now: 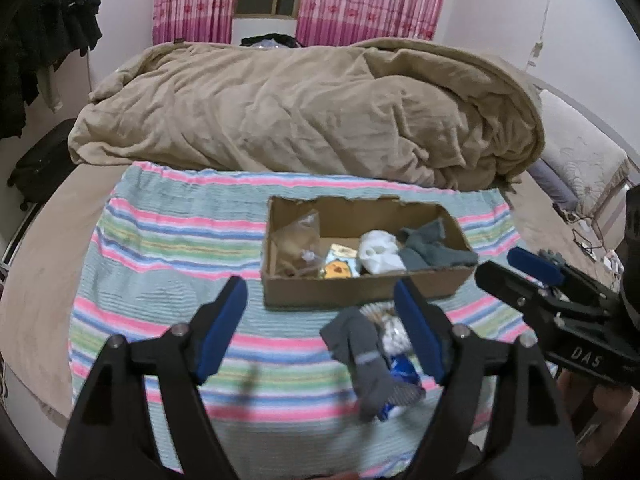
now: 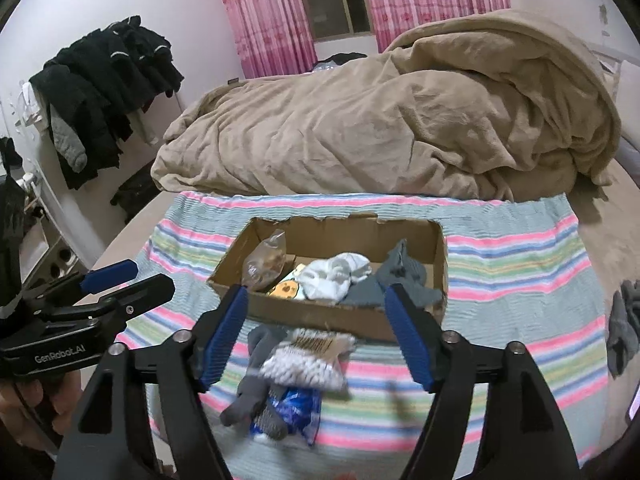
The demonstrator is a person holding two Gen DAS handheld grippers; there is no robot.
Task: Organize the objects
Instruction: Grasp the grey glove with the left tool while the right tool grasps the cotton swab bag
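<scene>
An open cardboard box (image 1: 360, 290) (image 2: 320, 316) sits on a striped towel on the bed. It holds a clear bag of brown bits (image 1: 298, 240) (image 2: 266, 260), a yellow card (image 1: 340, 266), a white sock (image 1: 378, 254) (image 2: 334, 276) and a grey sock (image 1: 432, 248) (image 2: 394, 280). In front of the box lie a grey sock (image 1: 368, 360) (image 2: 250, 392), a white beaded packet (image 2: 308, 364) and a blue packet (image 1: 402, 372) (image 2: 296, 404). My left gripper (image 1: 320, 332) is open and empty above the towel. My right gripper (image 2: 316, 336) is open and empty above that pile; it also shows in the left wrist view (image 1: 516, 268).
A bunched tan blanket (image 1: 304, 112) (image 2: 400, 120) fills the bed behind the striped towel (image 1: 168, 240) (image 2: 520, 264). Another grey sock (image 2: 624, 328) lies at the towel's right edge. Dark clothes (image 2: 108, 88) hang at the left wall. Pink curtains (image 1: 360, 0) flank a window.
</scene>
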